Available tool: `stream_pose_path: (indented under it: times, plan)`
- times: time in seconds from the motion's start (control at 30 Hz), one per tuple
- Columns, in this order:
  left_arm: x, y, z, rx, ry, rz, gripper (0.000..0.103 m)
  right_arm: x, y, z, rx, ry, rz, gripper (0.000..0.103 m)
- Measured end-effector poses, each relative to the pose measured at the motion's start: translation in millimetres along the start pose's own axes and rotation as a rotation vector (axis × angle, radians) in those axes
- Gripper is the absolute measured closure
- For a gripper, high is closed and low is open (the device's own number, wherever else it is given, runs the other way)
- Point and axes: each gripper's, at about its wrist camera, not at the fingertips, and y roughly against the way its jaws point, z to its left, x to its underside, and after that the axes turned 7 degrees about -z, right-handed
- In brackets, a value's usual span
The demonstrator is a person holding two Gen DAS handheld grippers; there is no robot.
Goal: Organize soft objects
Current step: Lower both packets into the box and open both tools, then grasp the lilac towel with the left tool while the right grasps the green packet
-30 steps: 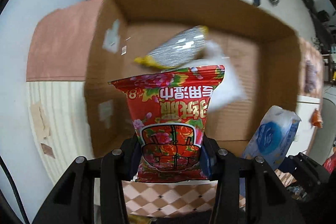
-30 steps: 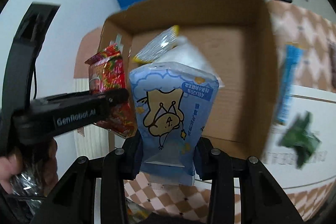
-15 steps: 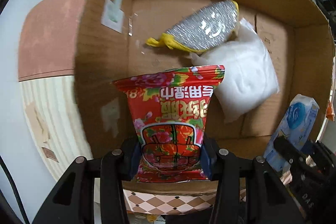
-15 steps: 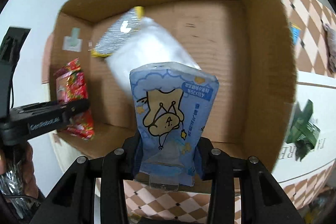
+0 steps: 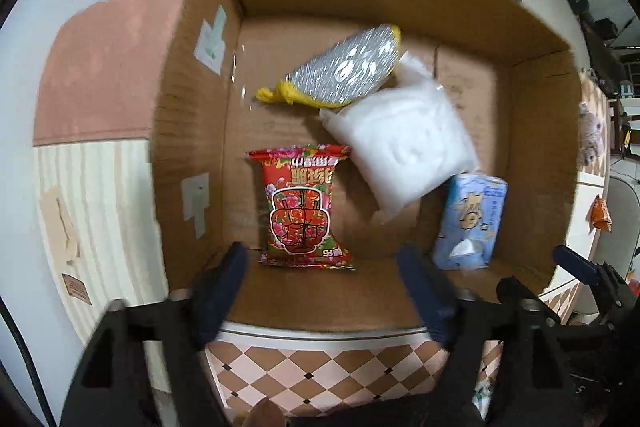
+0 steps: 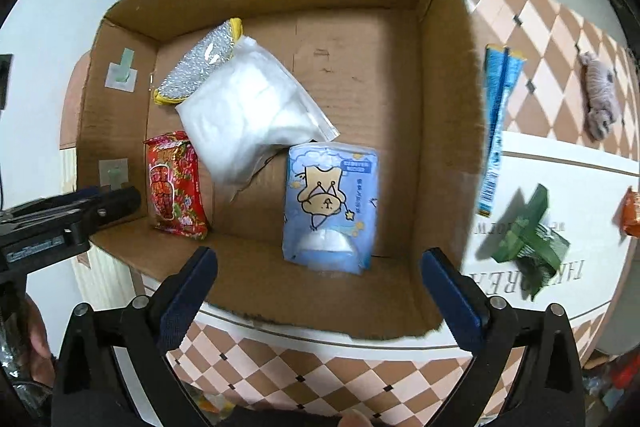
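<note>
Open-topped cardboard box on a checkered tabletop, holding four soft packs on its floor. Red floral wet-wipe pack flat near the front wall, toward the left side. Light-blue cartoon tissue pack flat near the front wall, further right, well apart from the red one. White padded bag lying slantwise mid-floor between them, its rear corner overlapping a silver, yellow-edged pouch toward the back.

Left gripper spread wide and empty, poised above the box's front wall before the red pack. Right gripper likewise spread and empty, above the front wall before the blue pack.

Outside the box on the right: blue stick packet, green packet, grey plush toy.
</note>
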Motion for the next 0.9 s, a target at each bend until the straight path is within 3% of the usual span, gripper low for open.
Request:
stream_pose_path:
  times: [0.1,0.33,0.9]
  plan:
    - [6,20,-11,0.000,-0.004,-0.055,0.008,6,14,7,0.027,0.014,-0.034,0.000]
    - [44,60,-21,-0.018,-0.004,-0.180,0.008,26,49,13,0.076,0.027,-0.140,0.000]
    - [88,123,-28,-0.062,0.012,-0.328,0.008,77,111,25,-0.015,0.054,-0.257,0.000]
